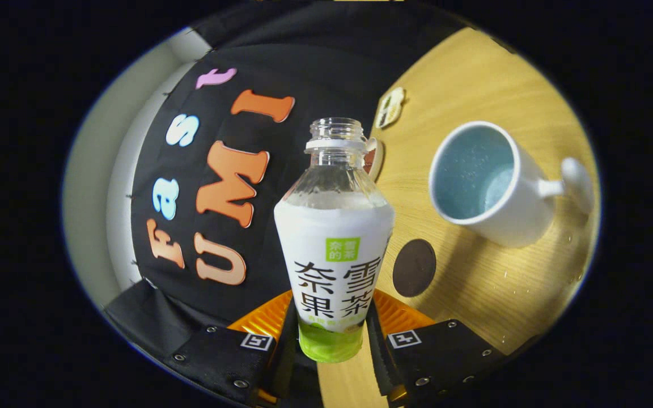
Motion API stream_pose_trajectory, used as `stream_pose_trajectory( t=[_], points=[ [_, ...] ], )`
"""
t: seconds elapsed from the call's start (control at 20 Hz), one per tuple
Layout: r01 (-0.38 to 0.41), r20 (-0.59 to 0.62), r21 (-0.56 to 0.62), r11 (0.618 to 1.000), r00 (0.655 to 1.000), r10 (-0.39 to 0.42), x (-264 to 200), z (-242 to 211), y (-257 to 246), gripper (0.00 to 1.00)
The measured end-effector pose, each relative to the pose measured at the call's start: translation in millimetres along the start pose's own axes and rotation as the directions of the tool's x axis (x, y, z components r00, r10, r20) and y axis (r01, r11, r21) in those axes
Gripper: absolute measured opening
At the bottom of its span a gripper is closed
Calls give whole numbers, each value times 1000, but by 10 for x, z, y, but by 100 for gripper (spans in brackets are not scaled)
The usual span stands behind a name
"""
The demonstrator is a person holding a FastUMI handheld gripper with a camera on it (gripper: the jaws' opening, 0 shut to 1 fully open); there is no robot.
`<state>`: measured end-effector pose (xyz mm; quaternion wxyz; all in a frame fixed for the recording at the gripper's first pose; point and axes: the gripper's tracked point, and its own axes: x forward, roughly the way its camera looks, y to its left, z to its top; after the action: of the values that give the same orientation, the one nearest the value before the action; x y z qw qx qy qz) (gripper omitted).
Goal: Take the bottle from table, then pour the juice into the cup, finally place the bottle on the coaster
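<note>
Pale wooden bench (474, 85) fills the right of the frame. At centre, the claw (329, 331) is clamped on the open-topped bottle (333, 243), both fingers (287, 334) pressing its lower sides. A white cup (488, 184) lies right of it, a dark round coaster (414, 267) between them.

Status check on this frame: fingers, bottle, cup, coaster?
Gripper shut on bottle, cap off, tilted. Cup beyond, unfilled. Coaster bare, beside the bottle.

My one camera rides the hand-held gripper (326, 340), close behind its fingers, rolled sideways, facing the booth wall on the left and the counter (474, 85) on the right.
</note>
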<state>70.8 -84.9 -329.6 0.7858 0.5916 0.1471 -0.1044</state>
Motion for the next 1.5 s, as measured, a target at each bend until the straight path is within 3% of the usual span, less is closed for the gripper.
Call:
stream_pose_trajectory(
  t=[0.1,0.25,0.35,0.55,0.8,0.95,1.05,1.3,1.5],
  points=[
    [32,64,-188,982,998,-21,27,114,14,59],
    [57,114,-399,915,993,-12,23,215,113,59],
    [92,151,-546,833,988,-11,60,281,139,59],
    [150,176,-768,622,984,-20,192,275,210,59],
    [181,193,-892,414,981,-14,462,248,350,59],
    [190,189,-931,311,981,-34,579,155,234,59],
    [184,175,-941,285,983,-54,650,103,125,59],
    [176,155,-944,278,983,-97,883,53,-143,60],
    [174,134,-936,307,980,-146,1019,6,-382,60]
  ],
)
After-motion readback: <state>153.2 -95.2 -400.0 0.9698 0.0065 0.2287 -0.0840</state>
